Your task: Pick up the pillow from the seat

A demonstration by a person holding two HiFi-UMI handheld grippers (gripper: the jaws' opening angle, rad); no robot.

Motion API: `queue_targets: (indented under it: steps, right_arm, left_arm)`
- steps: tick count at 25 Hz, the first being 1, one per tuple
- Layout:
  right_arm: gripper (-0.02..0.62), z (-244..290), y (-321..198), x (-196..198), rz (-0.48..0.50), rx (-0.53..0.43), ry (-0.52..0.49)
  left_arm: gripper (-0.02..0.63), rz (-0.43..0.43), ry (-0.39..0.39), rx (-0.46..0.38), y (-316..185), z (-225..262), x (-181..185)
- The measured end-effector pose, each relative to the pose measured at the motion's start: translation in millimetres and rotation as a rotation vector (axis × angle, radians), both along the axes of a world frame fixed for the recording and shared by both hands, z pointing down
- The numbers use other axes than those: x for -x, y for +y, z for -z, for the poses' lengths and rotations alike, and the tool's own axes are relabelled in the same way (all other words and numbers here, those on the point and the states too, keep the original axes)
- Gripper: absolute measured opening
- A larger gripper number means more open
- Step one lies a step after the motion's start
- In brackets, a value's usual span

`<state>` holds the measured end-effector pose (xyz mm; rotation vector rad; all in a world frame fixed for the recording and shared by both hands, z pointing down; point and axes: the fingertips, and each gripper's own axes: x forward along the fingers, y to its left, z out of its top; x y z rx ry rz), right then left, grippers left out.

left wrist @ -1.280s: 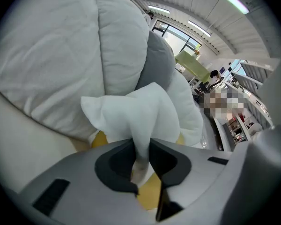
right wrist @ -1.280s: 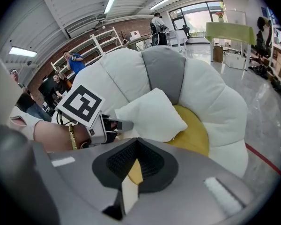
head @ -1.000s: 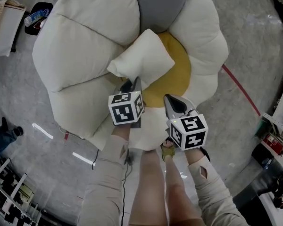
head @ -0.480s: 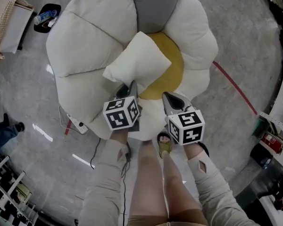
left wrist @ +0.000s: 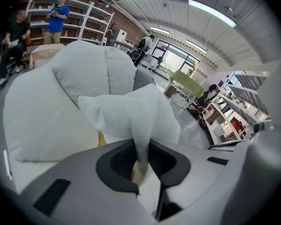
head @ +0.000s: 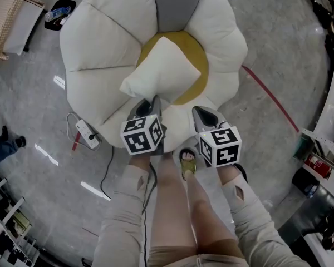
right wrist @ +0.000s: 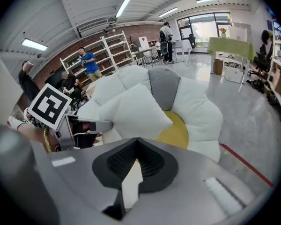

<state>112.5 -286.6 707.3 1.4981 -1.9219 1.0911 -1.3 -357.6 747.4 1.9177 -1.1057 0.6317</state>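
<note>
A white square pillow (head: pixel 164 71) hangs over the yellow centre of the flower-shaped seat (head: pixel 100 43), which has white petals and one grey one. My left gripper (head: pixel 150 102) is shut on the pillow's near corner; in the left gripper view the fabric (left wrist: pixel 131 111) runs pinched down between the black pads of the left gripper (left wrist: pixel 140 149). My right gripper (head: pixel 200 113) is just right of it, over the seat's front petal, shut and holding nothing. The right gripper view shows the pillow (right wrist: pixel 131 109) ahead and left of the right gripper (right wrist: pixel 137 142), with the seat (right wrist: pixel 196 107) behind.
A white power strip (head: pixel 86 133) and its cable lie on the grey floor left of the seat. A red line (head: pixel 270 96) crosses the floor at right. A woven basket (head: pixel 14 21) and a black tray (head: pixel 60 11) stand at top left. My sandalled foot (head: pixel 188 161) touches the seat's front.
The seat has slid up and away in the head view as the person stepped back. The pillow stayed in the left gripper and now sits over the yellow centre.
</note>
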Motion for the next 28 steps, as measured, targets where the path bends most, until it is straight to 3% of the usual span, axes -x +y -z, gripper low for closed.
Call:
queue_targets:
  steps: [16,28]
  right_arm:
    - [0.000,62,83,-7,0.005,-0.043,-0.005]
    - [0.000,135,135,6,0.096,-0.074,-0.001]
  left_arm:
    - [0.066,0.010,0.004,-0.026,102,65,2]
    - [0.066,0.023,-0.006,-0.032,170,151,12]
